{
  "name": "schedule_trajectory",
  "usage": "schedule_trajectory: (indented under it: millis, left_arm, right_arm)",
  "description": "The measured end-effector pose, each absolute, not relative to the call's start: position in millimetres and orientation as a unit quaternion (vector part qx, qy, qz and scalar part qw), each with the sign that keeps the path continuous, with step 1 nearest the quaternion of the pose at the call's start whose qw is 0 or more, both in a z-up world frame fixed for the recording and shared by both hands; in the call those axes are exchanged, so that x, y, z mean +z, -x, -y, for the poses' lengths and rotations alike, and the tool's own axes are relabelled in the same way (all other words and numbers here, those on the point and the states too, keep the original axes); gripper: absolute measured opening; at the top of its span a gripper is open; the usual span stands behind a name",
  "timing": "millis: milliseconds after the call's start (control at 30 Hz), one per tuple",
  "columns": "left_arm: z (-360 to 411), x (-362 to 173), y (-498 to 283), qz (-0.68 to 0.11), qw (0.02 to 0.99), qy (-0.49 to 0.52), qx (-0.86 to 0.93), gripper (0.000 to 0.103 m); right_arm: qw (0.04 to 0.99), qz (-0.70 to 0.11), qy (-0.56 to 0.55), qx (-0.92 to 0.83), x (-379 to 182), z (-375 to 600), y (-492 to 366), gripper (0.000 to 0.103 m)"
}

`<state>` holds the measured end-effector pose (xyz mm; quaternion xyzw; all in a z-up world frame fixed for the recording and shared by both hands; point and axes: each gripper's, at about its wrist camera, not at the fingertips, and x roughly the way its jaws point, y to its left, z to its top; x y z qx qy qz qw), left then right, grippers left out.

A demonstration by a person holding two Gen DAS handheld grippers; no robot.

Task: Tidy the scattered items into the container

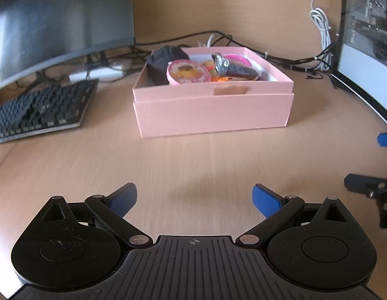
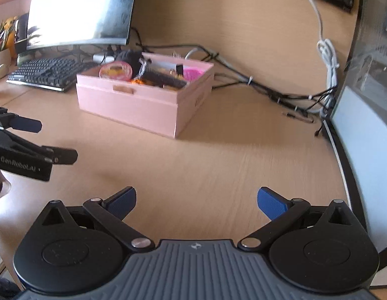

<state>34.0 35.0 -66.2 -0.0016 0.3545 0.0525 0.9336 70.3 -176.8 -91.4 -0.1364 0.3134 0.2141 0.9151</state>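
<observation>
Hovering level — left gripper [image 1: 194, 201] | right gripper [image 2: 195, 203] | jaws spread, empty

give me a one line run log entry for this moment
left gripper: open, empty, over desk | right gripper: open, empty | pink box: full of items | desk near box: no loose items seen

I read one marking — "GenRobot.AI", in pale letters on my black left gripper [image 2: 28, 140] body.
</observation>
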Motion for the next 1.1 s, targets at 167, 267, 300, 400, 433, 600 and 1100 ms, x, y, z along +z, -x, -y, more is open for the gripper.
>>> schedule_trajectory:
  millis: [167, 267, 300, 400, 433, 600, 1100]
  left_arm:
    - [-29, -74, -36, -0.359, 0.932, 0.002, 0.059, 0.101]
    - [-30, -75, -38, -0.36, 0.931, 0.011, 0.06, 0.102]
    - [-30, -76, -39, -0.361, 0.931, 0.014, 0.061, 0.102]
    - [-31, -76, -42, -0.359, 0.931, 0.015, 0.064, 0.103]
    - [-31, -76, -42, -0.357, 0.932, 0.015, 0.065, 0.103]
    - [-31, -77, -43, -0.351, 0.934, 0.017, 0.064, 0.103]
    - [-31, -77, -42, -0.348, 0.935, 0.016, 0.065, 0.103]
  right_arm:
    - [0.908, -0.315, 0.156, 0.226, -99, 183, -79, 0.103]
    - [0.903, -0.316, 0.167, 0.239, -103, 184, -83, 0.103]
    - [0.902, -0.316, 0.168, 0.243, -103, 185, -85, 0.103]
    - [0.899, -0.313, 0.169, 0.256, -103, 187, -88, 0.103]
    - [0.898, -0.311, 0.171, 0.259, -104, 187, -89, 0.103]
    - [0.901, -0.307, 0.156, 0.264, -107, 191, -91, 0.103]
    - [0.872, -0.325, 0.124, 0.344, -110, 194, -112, 0.103]
